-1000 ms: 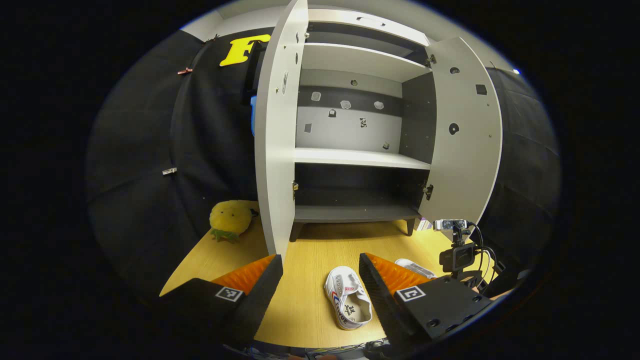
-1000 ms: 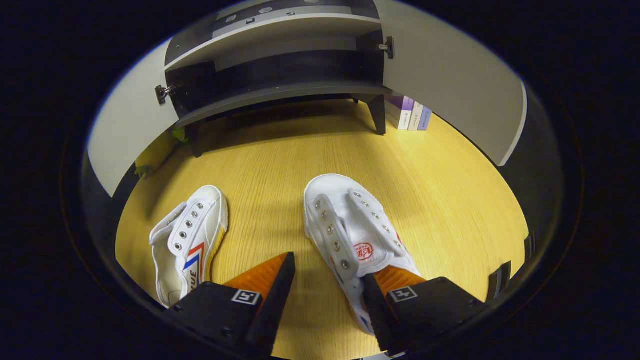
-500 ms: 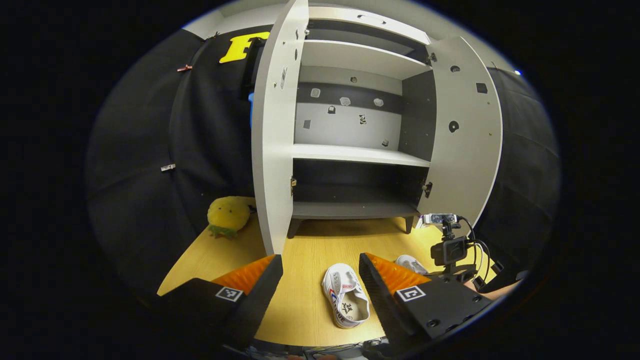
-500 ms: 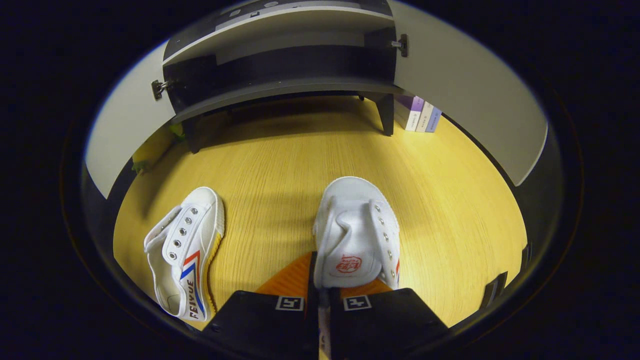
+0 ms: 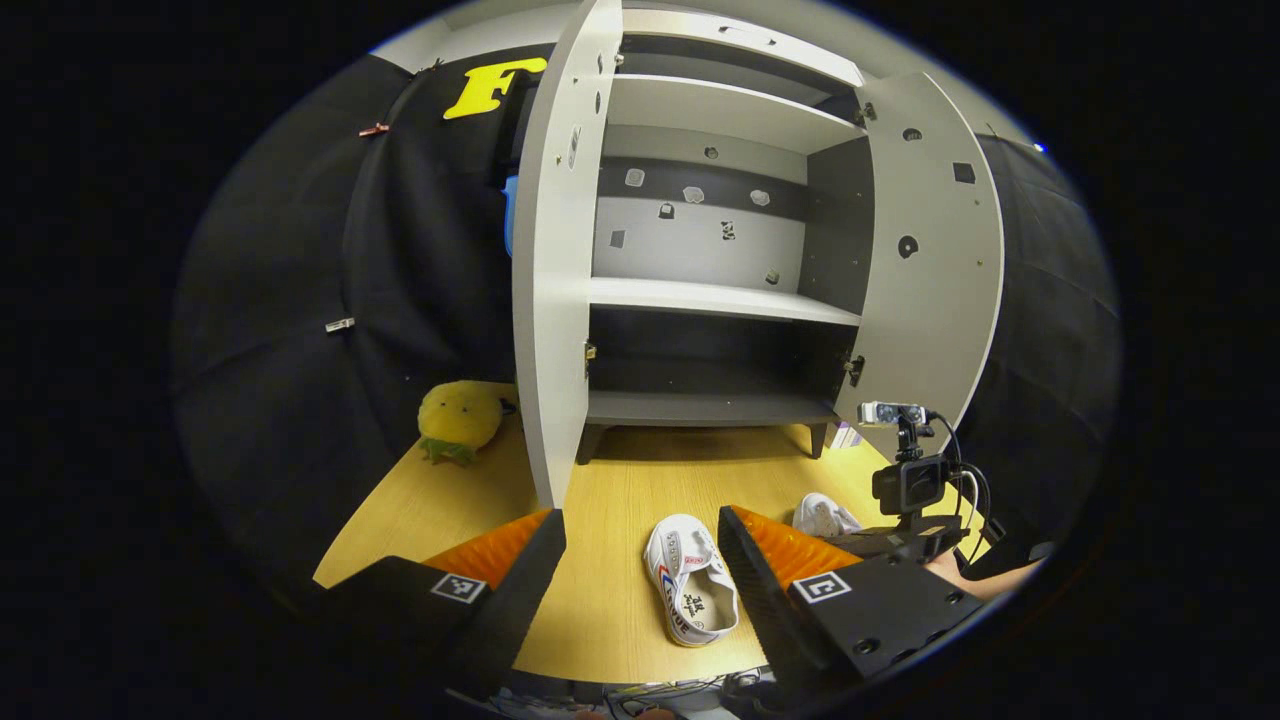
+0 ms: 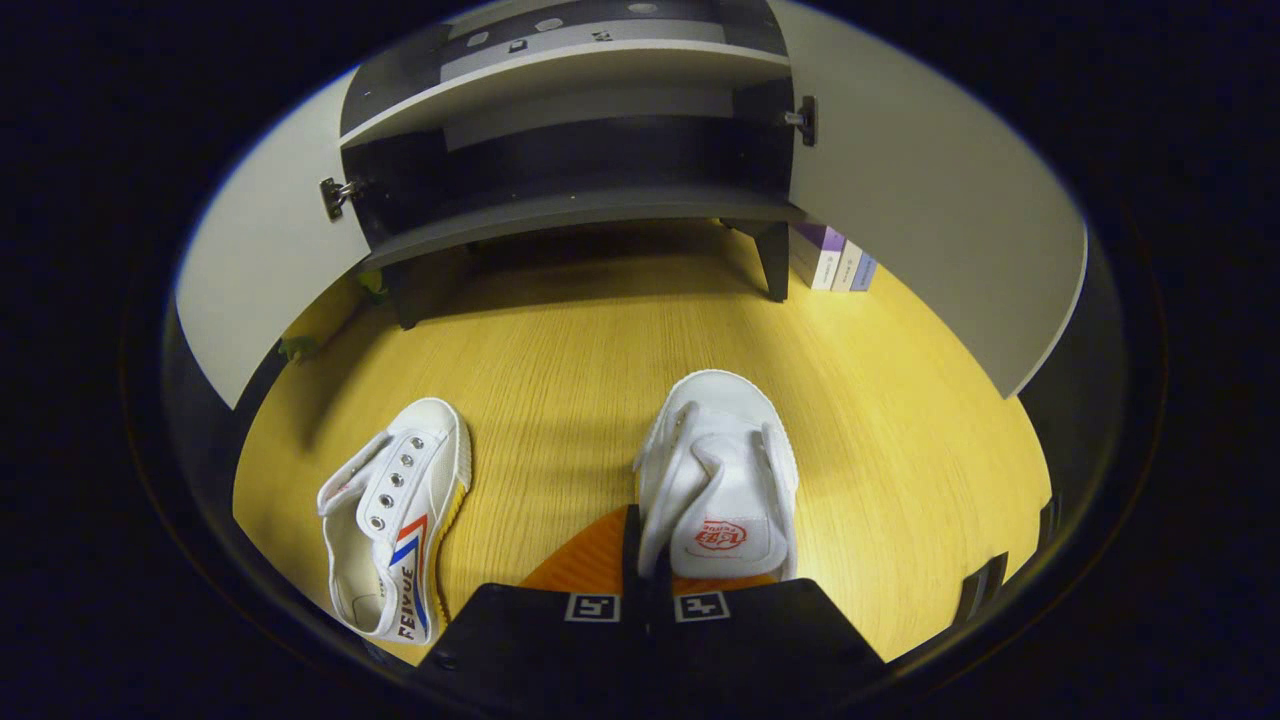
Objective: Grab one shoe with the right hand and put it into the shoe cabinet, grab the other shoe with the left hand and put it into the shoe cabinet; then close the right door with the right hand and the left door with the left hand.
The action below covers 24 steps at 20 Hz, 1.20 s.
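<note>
Two white canvas shoes lie on the wooden floor in front of the open shoe cabinet [image 5: 700, 300]. In the right gripper view, my right gripper [image 6: 645, 590] is shut on the left side wall of the right-hand shoe [image 6: 715, 470], whose toe points at the cabinet [image 6: 570, 205]. The other shoe [image 6: 395, 515], with coloured side stripes, lies free to its left. In the left gripper view, my left gripper [image 5: 640, 560] hangs open above the floor, well short of the striped shoe [image 5: 690, 590]. Farther right there, the right gripper [image 5: 880, 540] holds the gripped shoe [image 5: 822, 516].
Both cabinet doors stand wide open: the left door [image 5: 550, 260] and the right door [image 5: 930, 250]. The shelves hold nothing. A yellow plush toy [image 5: 458, 418] sits left of the cabinet. Several books [image 6: 835, 262] stand by the cabinet's right leg.
My right gripper went from open around the shoe's side to shut on it, pinching the canvas together. It has since drawn back a little. The left gripper barely moved.
</note>
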Each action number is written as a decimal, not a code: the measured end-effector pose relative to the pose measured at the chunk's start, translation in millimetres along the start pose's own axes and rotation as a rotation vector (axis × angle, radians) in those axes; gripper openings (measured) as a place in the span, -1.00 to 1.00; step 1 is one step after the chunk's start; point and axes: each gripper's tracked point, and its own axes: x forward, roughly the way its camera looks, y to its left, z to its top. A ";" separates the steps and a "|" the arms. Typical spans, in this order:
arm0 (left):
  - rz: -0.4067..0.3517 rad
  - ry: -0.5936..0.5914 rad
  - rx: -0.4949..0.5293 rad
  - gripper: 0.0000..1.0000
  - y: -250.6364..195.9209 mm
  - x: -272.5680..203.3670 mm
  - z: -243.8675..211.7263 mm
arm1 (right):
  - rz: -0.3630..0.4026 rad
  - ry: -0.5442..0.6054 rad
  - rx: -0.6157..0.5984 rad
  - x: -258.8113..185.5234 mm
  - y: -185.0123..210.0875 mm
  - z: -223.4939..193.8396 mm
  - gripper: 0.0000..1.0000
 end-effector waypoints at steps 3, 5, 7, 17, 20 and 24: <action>-0.010 -0.005 -0.002 0.91 -1.7 -1.2 2.1 | 0.016 -0.043 -0.043 -17.9 10.5 20.9 -0.90; -0.014 -0.022 0.006 0.91 -2.1 -3.0 5.7 | 0.033 -0.088 -0.063 -34.9 18.3 47.9 -0.90; -0.019 -0.037 0.020 0.91 -2.0 -5.6 8.6 | 0.042 -0.138 -0.092 -51.6 25.4 81.1 -0.90; -0.049 -0.102 0.070 0.91 0.7 -3.6 35.6 | 0.062 -0.407 -0.147 -100.0 54.7 288.5 -0.90; -0.027 -0.113 0.059 0.91 5.9 4.2 47.0 | 0.042 -0.472 -0.195 -94.1 57.3 346.9 -0.91; 0.025 -0.145 0.050 0.90 15.8 14.5 66.2 | 0.031 -0.526 -0.267 -74.9 63.2 420.6 -0.90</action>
